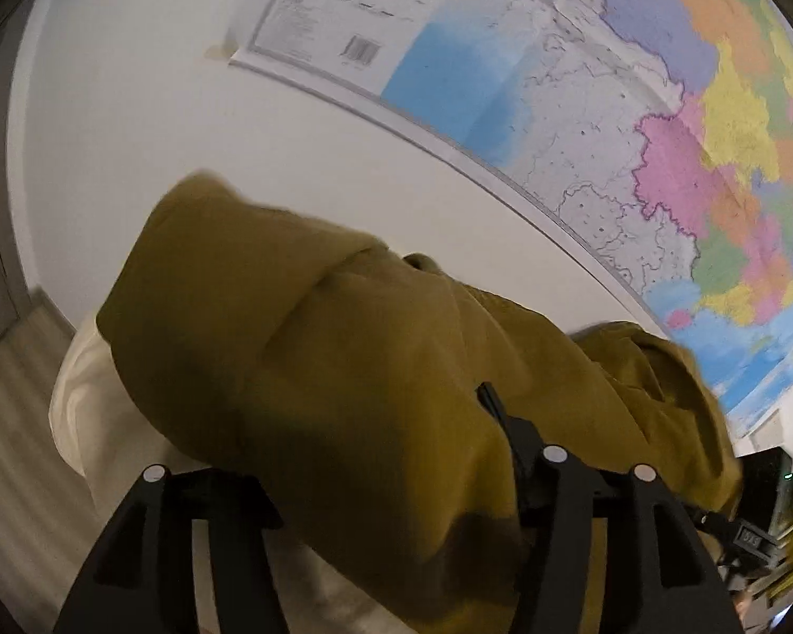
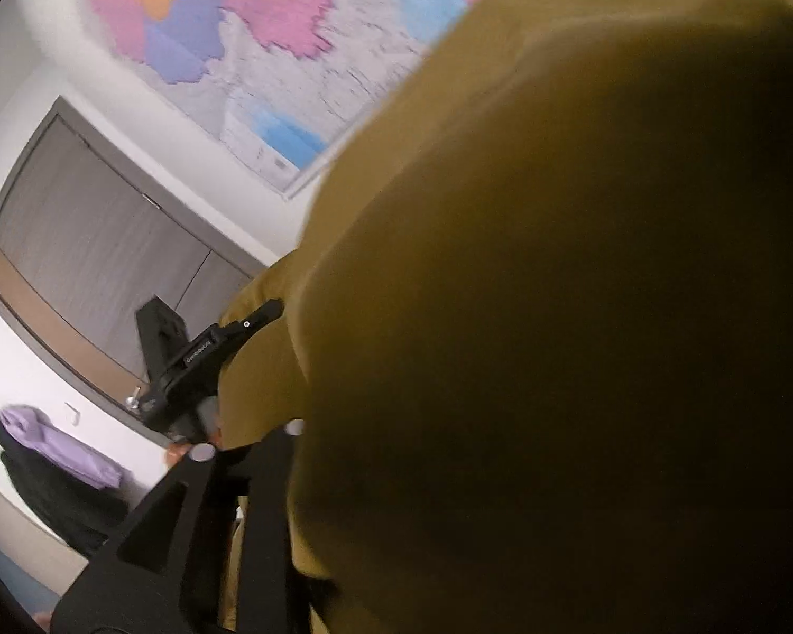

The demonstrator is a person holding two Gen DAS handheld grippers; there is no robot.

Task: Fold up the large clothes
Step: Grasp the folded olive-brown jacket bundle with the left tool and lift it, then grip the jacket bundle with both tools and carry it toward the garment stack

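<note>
A mustard-yellow garment (image 1: 343, 348) hangs bunched in front of both cameras. In the left wrist view it lies across my left gripper (image 1: 375, 417), hiding one finger. The other finger (image 1: 494, 407) pokes out at the cloth's right side. The right wrist view shows that left gripper (image 2: 211, 317) from the side, its fingers apart with cupboard showing between them. Only one of its fingers (image 2: 261, 314) touches the cloth. The garment (image 2: 555, 317) fills most of the right wrist view and covers the fingers of my right gripper (image 2: 312, 417).
A coloured wall map (image 1: 661, 158) hangs on the white wall behind. Cream bedding (image 1: 95, 412) lies below the garment. Grey cupboard doors (image 2: 105, 264) stand to the left. Purple and black clothes (image 2: 63, 454) lie beneath them. Dark devices (image 1: 766, 491) sit at the right.
</note>
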